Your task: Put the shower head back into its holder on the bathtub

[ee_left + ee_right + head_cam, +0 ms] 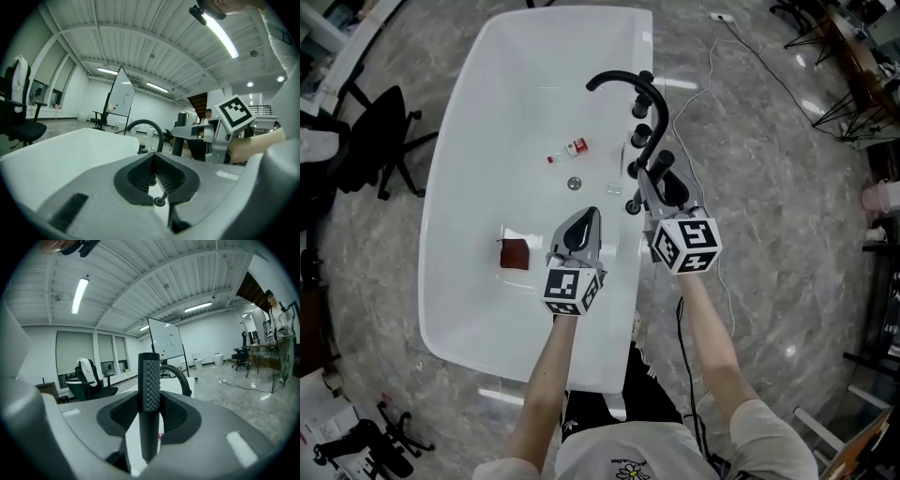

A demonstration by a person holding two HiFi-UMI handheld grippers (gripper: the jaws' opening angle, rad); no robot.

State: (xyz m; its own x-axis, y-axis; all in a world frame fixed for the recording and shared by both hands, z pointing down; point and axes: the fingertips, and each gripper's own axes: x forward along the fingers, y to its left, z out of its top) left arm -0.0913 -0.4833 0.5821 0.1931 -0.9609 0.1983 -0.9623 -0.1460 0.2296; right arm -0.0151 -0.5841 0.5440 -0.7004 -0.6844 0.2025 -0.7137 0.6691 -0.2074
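The white bathtub (450,187) lies below me, with a black arched faucet (623,82) and black knobs (640,136) along its right rim. My right gripper (661,187) hovers over that rim, shut on the black shower head (667,178). In the right gripper view the shower head (150,394) stands upright between the pads, its dotted face toward the camera. My left gripper (584,220) hangs over the tub's inside, shut and empty; its pads (140,173) meet with nothing between them. A small black fitting (633,206) sits on the rim beside the right gripper.
In the tub lie a dark red square (515,253), a small red and white bottle (575,147) and the drain (574,184). A black office chair (380,141) stands left of the tub. A thin cord (712,75) runs over the stone floor at the right.
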